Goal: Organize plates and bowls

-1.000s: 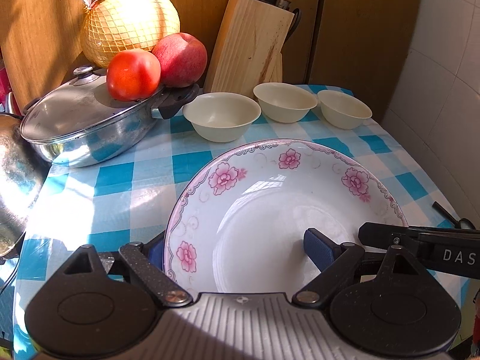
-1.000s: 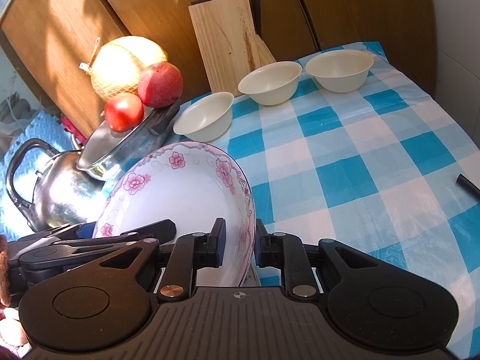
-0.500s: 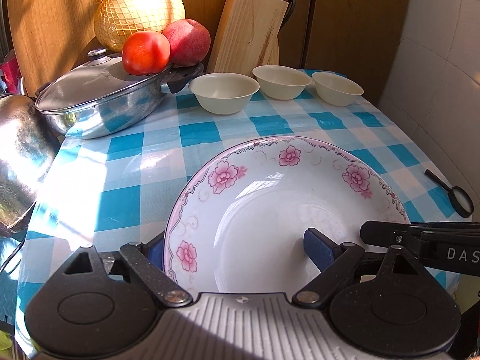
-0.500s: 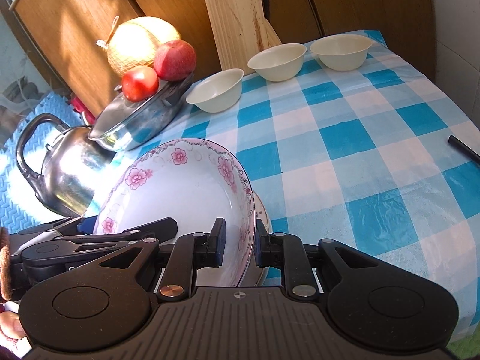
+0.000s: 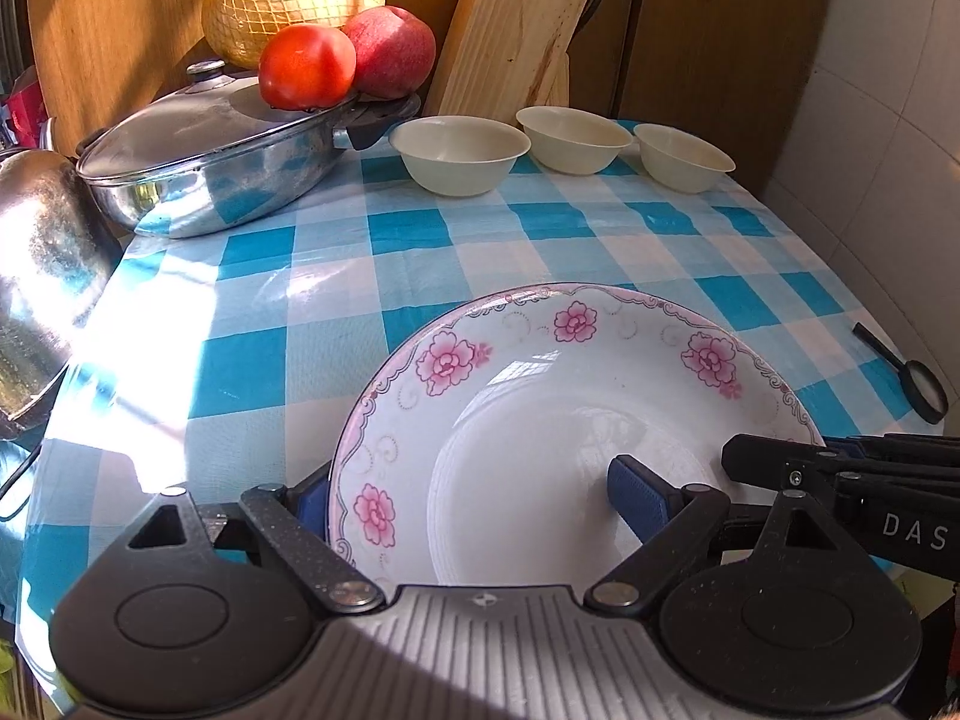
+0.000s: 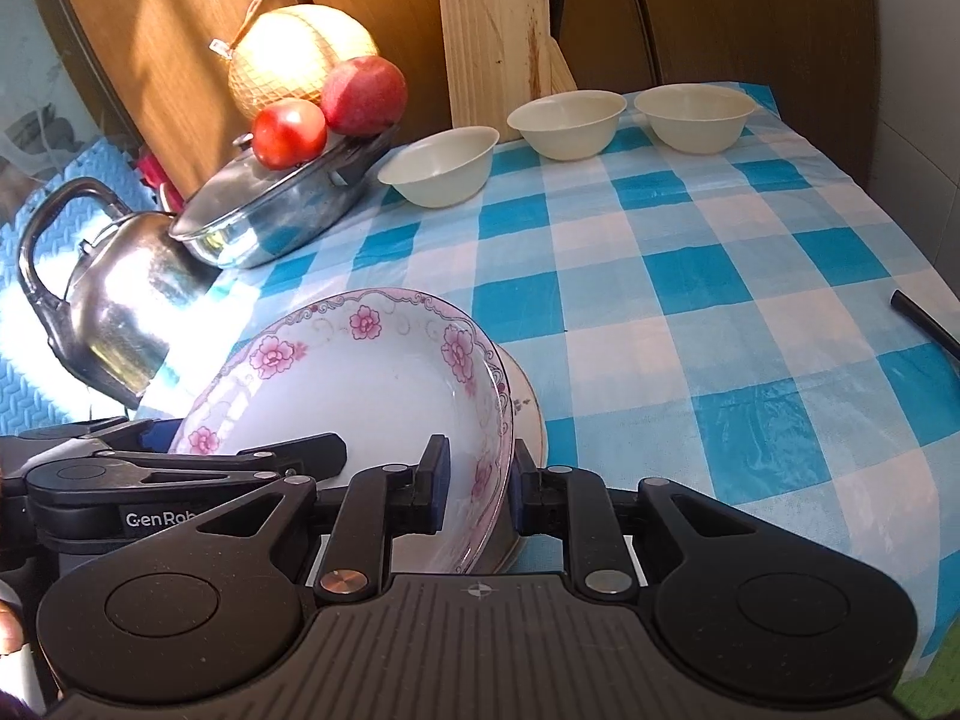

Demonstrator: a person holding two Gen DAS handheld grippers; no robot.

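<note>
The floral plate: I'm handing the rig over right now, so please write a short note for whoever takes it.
Left gripper: shut on the white deep plate with pink flowers, gripping its near-left rim.
Right gripper: shut on the same plate's right rim.
The plate is tilted, above a second plate on the blue checked tablecloth.
Three cream bowls stand separately at the far edge.
Done: plate grasped. Left: set it down, gather the bowls.

wall: wooden panels (image 5: 708, 30), white tiles (image 5: 870, 138) | table: blue-checked cloth (image 6: 690, 276) | light: strong sun
</note>
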